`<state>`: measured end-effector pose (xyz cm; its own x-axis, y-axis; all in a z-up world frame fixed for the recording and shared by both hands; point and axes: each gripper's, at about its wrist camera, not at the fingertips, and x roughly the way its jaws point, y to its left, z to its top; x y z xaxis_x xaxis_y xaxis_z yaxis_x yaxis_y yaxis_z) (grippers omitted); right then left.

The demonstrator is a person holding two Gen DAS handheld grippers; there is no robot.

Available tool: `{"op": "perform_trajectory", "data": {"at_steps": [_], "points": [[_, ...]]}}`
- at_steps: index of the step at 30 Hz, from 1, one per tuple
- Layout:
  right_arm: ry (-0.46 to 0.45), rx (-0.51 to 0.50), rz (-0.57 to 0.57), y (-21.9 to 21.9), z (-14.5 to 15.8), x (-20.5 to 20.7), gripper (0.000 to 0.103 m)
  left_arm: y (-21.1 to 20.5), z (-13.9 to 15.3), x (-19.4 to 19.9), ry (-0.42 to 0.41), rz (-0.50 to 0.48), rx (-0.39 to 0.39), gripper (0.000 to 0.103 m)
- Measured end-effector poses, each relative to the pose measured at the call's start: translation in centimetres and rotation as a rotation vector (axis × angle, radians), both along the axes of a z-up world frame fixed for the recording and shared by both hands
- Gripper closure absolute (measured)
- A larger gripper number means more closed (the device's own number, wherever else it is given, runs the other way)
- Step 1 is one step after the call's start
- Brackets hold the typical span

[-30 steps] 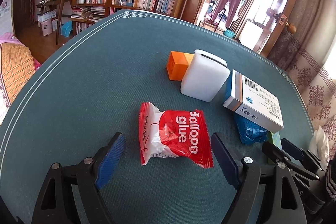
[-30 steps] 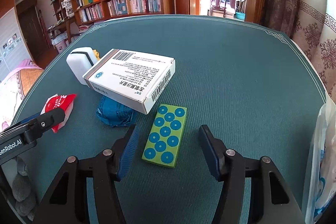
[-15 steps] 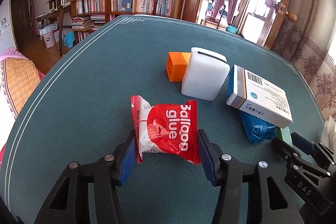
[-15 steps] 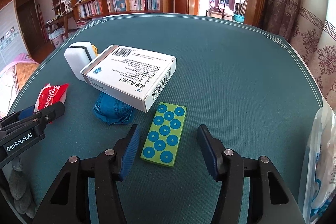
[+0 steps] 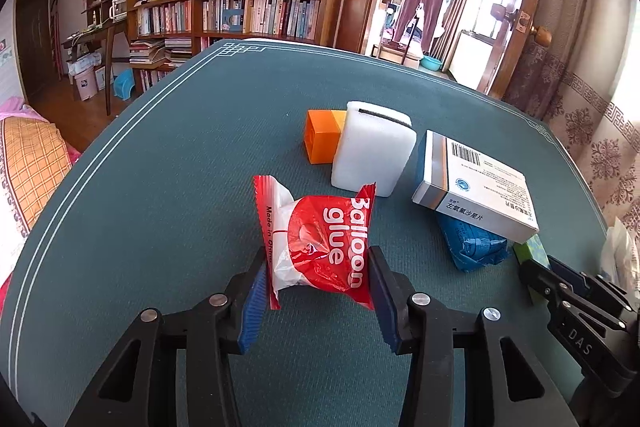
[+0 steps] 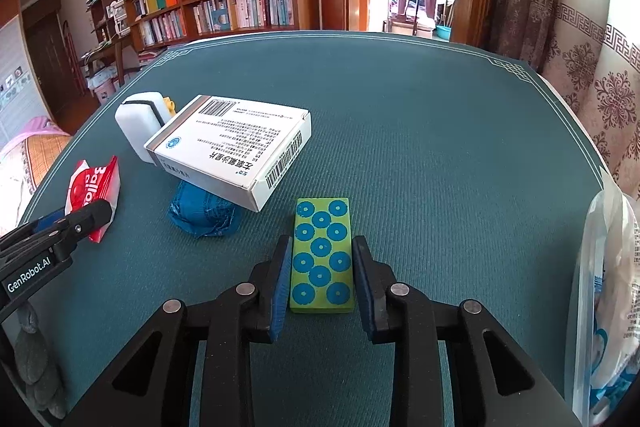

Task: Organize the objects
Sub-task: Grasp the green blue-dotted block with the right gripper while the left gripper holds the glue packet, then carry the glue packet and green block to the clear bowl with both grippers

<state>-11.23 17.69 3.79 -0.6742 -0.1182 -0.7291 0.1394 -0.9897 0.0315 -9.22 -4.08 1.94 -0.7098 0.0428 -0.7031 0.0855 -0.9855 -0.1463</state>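
**Red packet and green block, both pinched at once**

Red-and-white balloon glue packet [image 5: 320, 247] squeezed between the blue pads of the left gripper [image 5: 318, 291], jaws just closed in — film crumpled and bulging up between the fingers, far end tipped off the teal table [image 5: 160, 187]. Ahead of the fingertips: orange cube [image 5: 320, 141] touching a white foam block [image 5: 370, 149]; off to their right, a white medicine box [image 5: 476, 187] propped on a blue cloth bundle [image 5: 472, 247].

Green block with blue dots [image 6: 322, 259] lying flat between the right gripper [image 6: 321, 275] fingers, jaws just closed, pads against its long sides. Beyond the left fingertip, the same box and bundle; well to the right, a clear plastic bag [image 6: 604, 287].

Best lifted straight up and slowly — packet is soft and slippery, so likely to slide if tilted. Block grip looks low and near the table; worth keeping it level, clear of the box corner.
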Motion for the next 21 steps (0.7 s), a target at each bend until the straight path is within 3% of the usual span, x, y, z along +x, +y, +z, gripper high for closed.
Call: {"op": "perform_trajectory", "data": {"at_steps": [21], "points": [[0.060,-0.084,0.012,2.3,2.8,7.2,0.073,1.7,0.9,0.6,0.040,-0.051,-0.025,0.054]]}}
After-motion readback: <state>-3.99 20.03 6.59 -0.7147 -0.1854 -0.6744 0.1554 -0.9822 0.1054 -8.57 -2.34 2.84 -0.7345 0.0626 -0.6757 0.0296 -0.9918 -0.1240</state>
